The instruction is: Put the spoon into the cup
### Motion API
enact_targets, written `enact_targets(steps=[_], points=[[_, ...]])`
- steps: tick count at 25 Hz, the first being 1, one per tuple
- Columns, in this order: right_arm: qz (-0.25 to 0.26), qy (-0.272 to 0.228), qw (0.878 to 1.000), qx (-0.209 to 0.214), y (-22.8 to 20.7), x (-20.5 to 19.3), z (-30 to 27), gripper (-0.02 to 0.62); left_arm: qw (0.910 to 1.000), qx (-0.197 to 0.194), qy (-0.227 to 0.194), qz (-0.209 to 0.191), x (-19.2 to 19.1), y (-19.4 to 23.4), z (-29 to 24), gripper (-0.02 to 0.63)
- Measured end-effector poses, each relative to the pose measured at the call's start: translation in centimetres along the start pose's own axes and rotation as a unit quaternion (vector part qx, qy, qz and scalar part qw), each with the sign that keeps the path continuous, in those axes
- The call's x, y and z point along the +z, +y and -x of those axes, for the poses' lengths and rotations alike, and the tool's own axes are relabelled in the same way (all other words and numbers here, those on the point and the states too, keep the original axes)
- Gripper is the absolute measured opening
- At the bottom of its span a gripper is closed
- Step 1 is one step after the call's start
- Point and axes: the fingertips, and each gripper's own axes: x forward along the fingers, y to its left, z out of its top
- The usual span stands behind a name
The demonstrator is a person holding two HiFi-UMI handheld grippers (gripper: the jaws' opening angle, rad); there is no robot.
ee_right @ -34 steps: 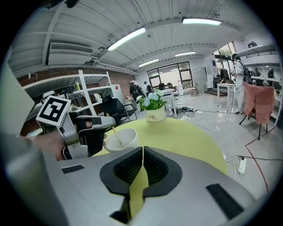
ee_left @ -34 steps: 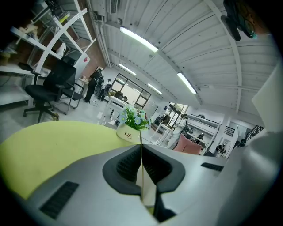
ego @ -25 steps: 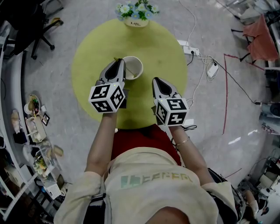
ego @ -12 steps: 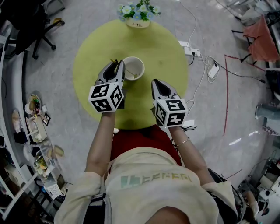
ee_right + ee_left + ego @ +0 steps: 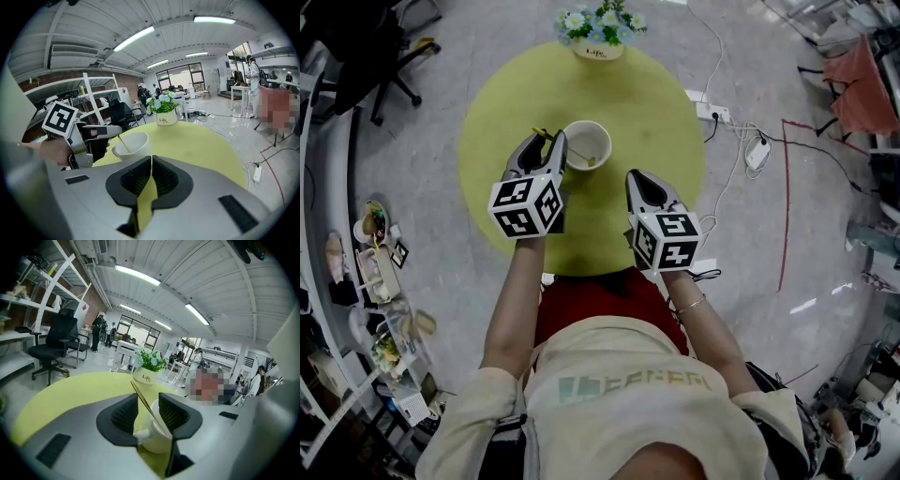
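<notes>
The left tool (image 5: 547, 141), its jaws just opening around the spoon (image 5: 587, 161) handle, sits just beside the white cup (image 5: 586, 144) on the round yellow-green surface (image 5: 647, 103), while the right tool (image 5: 637, 177) hangs apart, nearer the person.

The person wears a cream short-sleeved T-shirt (image 5: 619, 412) with faded green lettering (image 5: 633, 384) across the chest, a red garment (image 5: 600, 298) on the lower body and a thin bracelet (image 5: 692, 305) on the right wrist. The left gripper (image 5: 553, 141) and the right gripper (image 5: 636, 176) look alike. Each has a smooth grey shell tapering to two jaws lined with black ribbed pads (image 5: 125, 414), and each carries a white cube (image 5: 528, 208) with black square markers.
</notes>
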Motion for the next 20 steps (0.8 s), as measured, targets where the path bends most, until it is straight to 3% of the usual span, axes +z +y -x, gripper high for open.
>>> enact_targets(steps=[20], points=[[-0.005, -0.004, 1.000, -0.001, 0.7, -1.2, 1.4, 0.037, 0.9996, 0.026, 0.004, 0.013, -1.6, 1.2, 3.4, 0.156]])
